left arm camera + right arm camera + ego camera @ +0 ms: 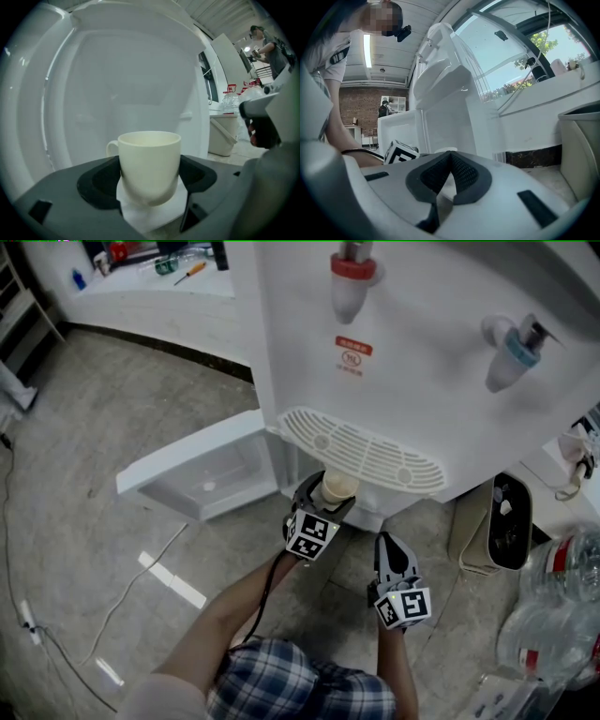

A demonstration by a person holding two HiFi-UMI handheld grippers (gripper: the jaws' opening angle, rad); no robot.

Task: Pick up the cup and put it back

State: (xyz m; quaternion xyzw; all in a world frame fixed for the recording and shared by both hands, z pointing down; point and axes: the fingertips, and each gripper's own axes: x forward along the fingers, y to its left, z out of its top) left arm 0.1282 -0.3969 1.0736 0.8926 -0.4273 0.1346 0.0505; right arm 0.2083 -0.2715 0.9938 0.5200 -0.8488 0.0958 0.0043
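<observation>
There is one white water dispenser (422, 362) with two taps, and two grippers below it. The left gripper (325, 498) clamps the one cup (150, 164) at 6 o'clock of the drip grille (366, 454). At its 4 o'clock, the right gripper (449, 176) has its jaws together, holding nothing. The cup is plain cream and upright, with its handle at 9 o'clock.

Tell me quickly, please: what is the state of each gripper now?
Left gripper: closed on the cup.
Right gripper: closed, holding nothing.
</observation>
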